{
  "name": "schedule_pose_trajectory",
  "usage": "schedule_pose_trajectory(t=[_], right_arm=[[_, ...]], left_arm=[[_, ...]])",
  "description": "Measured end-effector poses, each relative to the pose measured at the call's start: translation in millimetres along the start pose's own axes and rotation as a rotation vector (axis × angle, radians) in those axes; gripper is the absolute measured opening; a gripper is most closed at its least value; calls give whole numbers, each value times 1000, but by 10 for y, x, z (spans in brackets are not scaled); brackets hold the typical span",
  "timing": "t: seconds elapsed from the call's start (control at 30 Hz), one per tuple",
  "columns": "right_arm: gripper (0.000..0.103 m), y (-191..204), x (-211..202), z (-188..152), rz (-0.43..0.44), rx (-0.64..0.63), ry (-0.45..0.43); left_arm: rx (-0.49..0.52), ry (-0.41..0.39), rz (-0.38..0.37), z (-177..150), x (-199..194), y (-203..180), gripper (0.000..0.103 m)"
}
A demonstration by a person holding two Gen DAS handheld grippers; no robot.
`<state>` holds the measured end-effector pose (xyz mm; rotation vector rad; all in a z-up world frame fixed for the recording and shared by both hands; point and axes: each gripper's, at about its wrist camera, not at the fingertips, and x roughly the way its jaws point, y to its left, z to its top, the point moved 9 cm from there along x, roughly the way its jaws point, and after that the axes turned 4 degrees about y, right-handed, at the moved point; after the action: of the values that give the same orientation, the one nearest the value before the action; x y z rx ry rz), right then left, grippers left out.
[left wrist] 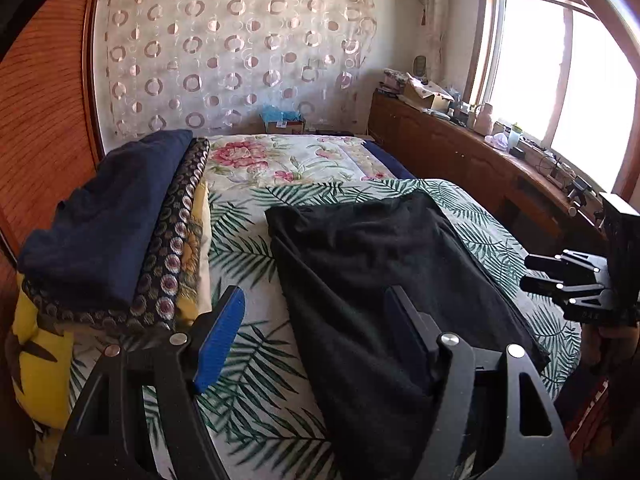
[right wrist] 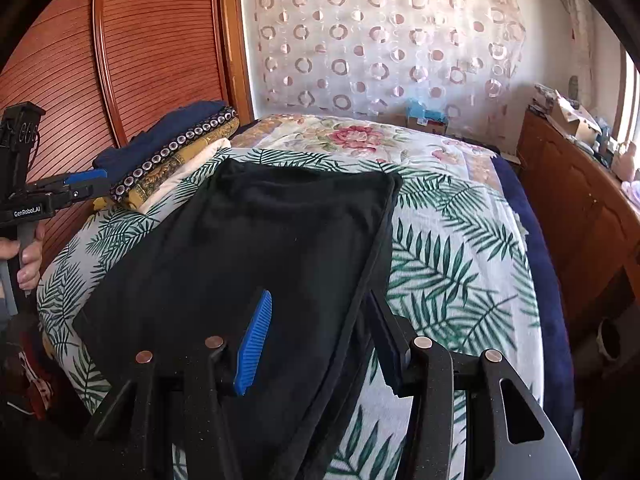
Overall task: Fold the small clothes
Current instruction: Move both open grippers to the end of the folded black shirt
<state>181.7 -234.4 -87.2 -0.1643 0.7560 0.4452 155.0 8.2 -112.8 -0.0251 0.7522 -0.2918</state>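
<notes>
A black garment [left wrist: 380,260] [right wrist: 260,240] lies flat on the leaf-print bedspread [left wrist: 248,248] [right wrist: 448,248]. My left gripper [left wrist: 314,296] is open just above the garment's near left edge; the blue-padded left finger [left wrist: 220,336] is over bare bedspread and the other finger over the cloth. My right gripper [right wrist: 318,296] is also open, and the garment's right hem runs between its fingers without being pinched. Each gripper shows in the other's view: the right gripper [left wrist: 536,272] at the far right, the left gripper [right wrist: 86,184] at the far left, held by a hand [right wrist: 28,256].
A stack of folded clothes [left wrist: 112,220] [right wrist: 172,148], navy on top, sits on the bed's left side against a reddish wooden sliding door [right wrist: 152,48]. A cluttered wooden cabinet [left wrist: 460,152] [right wrist: 580,200] runs under the window on the right. A cardboard box [left wrist: 284,122] stands by the far curtain.
</notes>
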Motion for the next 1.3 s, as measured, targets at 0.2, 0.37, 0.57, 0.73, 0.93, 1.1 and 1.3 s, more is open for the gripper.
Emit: schedule_pose_trajectory(t=[0.2,0.37,0.57,0.73,0.93,1.1,1.3], right_arm=[[51,-11,-98,-139,6,16,7],[51,33,-93,-287,9,27,17],[51,52,-69,-427,25,35,34],[51,81,-82,-562,5,20,63],[51,66,-67,-733,-14,26,102],[51,55,-116,-821,-12,39,118],[51,109,-118,-858,-2,5,127]], left_arm=[[8,-7,-9,-49,-68,-88,73],[9,8,-11,-131,-54,-85,73],[11,31,-4,-259,-26,-42,73],[19,82,-8,-556,-12,-52,73],[-1,119,-30,-842,-56,-77,73],[-3,146,-50,-1002,-67,-140,73],[-30,163,-105,-1107,-92,-186,54]])
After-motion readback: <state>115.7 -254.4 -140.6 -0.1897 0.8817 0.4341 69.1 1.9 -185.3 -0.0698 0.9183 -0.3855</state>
